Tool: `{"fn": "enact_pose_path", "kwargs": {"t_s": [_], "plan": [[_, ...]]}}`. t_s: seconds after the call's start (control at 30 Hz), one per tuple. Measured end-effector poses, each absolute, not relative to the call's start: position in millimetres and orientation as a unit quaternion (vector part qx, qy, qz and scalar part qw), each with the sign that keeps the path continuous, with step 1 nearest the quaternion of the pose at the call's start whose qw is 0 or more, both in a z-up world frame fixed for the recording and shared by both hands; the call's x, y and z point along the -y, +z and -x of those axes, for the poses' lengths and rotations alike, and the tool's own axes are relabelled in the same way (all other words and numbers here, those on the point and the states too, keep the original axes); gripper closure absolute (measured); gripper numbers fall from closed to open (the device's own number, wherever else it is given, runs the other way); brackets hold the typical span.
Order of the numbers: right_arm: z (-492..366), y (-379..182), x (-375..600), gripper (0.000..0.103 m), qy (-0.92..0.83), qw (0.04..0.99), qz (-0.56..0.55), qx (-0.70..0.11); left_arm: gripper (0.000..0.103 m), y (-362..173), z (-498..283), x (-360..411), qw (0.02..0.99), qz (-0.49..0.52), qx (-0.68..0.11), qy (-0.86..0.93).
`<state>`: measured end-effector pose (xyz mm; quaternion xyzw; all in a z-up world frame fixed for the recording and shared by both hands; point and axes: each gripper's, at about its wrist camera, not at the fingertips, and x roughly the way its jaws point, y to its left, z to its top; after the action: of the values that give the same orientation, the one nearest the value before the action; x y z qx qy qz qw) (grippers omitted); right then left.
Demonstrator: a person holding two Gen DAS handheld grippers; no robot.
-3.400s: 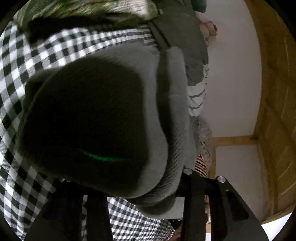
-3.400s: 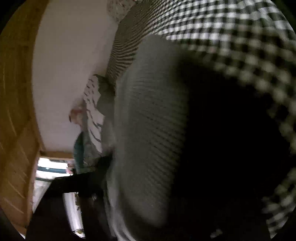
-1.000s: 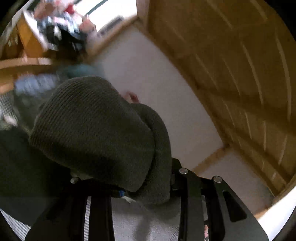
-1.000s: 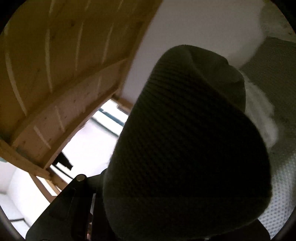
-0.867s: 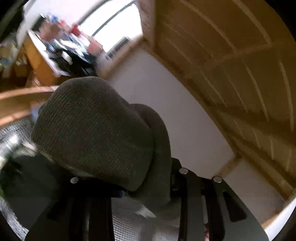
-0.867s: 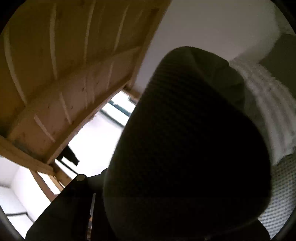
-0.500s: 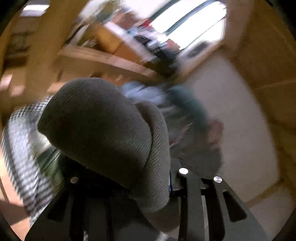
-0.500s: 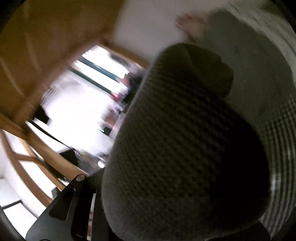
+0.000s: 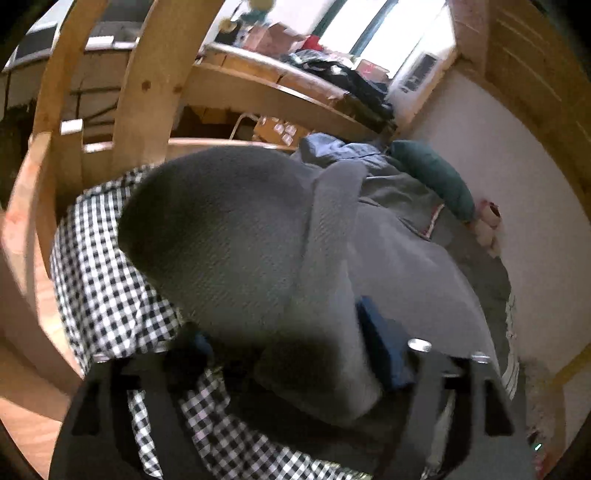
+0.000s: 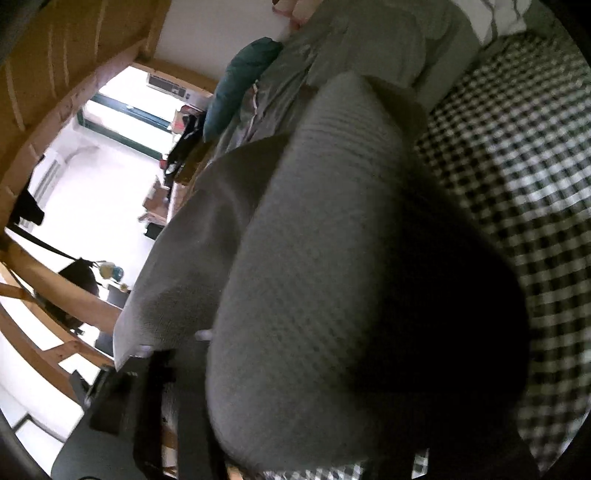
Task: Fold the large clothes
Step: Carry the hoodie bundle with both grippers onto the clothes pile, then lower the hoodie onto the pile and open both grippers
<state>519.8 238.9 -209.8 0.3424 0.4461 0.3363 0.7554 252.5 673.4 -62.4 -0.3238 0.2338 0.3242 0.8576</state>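
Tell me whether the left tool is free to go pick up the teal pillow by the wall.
Probably not: the left tool is shut on the grey knit garment, which bulges between it and the teal pillow.

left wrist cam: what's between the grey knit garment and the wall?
A rumpled blue-grey jacket and a dark green cushion lie between the grey knit garment and the wall.

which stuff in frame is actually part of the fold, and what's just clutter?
In the job:
grey knit garment, bunched in both grippers
left gripper
right gripper
checked bedspread, the surface below

Lying about:
teal cushion
grey-blue bedding heap
dark clothes on the wooden shelf
striped pillow
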Motion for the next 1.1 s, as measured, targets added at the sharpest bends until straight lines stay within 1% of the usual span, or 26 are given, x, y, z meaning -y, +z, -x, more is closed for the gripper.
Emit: {"fn": "enact_pose_path", "kwargs": {"t_s": [0.03,0.07,0.13,0.2,0.27,0.33,0.37,0.43,0.47,0.5,0.57,0.67,0.83,0.93,1.1], "plan": [[-517,-204,-236,0.015,0.35,0.754,-0.335,-0.443,0.013,-58,-256,-669,0.862,0.31,-0.234,0.325],[-507,-194,-232,0.007,0.358,0.762,-0.311,-0.44,0.013,-49,-253,-658,0.871,0.286,-0.233,0.325],[-489,-173,-223,0.007,0.352,0.787,-0.263,-0.432,0.006,-33,-246,-633,0.886,0.24,-0.227,0.326],[-468,-150,-212,0.005,0.339,0.82,-0.206,-0.412,0.006,-7,-239,-605,0.905,0.192,-0.212,0.315],[-458,-122,-201,0.003,0.322,0.858,-0.163,-0.366,0.006,17,-244,-581,0.925,0.142,-0.205,0.288],[-455,-89,-203,0.003,0.311,0.887,-0.123,-0.32,0.006,31,-265,-567,0.939,0.106,-0.22,0.241],[-464,-72,-213,0.003,0.316,0.889,-0.116,-0.311,0.006,32,-285,-566,0.941,0.089,-0.24,0.221],[-505,-58,-258,0.003,0.329,0.869,-0.078,-0.36,0.006,19,-323,-574,0.927,0.074,-0.302,0.211],[-531,-53,-279,0.003,0.338,0.852,-0.07,-0.393,0.006,-1,-351,-588,0.901,0.083,-0.37,0.212],[-553,-65,-305,0.003,0.344,0.821,-0.059,-0.451,0.006,-13,-362,-596,0.884,0.092,-0.406,0.213],[-576,-89,-339,0.003,0.346,0.78,-0.041,-0.52,0.004,-36,-374,-610,0.866,0.098,-0.443,0.208],[-588,-111,-361,0.003,0.356,0.741,-0.041,-0.568,0.004,-46,-368,-626,0.861,0.115,-0.451,0.208],[-595,-128,-368,0.003,0.364,0.72,-0.048,-0.588,0.004,-69,-364,-648,0.856,0.151,-0.456,0.19],[-597,-137,-366,0.003,0.361,0.72,-0.057,-0.59,0.004,-74,-365,-638,0.857,0.149,-0.455,0.19],[-577,-123,-341,0.003,0.357,0.754,-0.056,-0.548,0.004,-58,-351,-617,0.874,0.126,-0.422,0.207]]}}
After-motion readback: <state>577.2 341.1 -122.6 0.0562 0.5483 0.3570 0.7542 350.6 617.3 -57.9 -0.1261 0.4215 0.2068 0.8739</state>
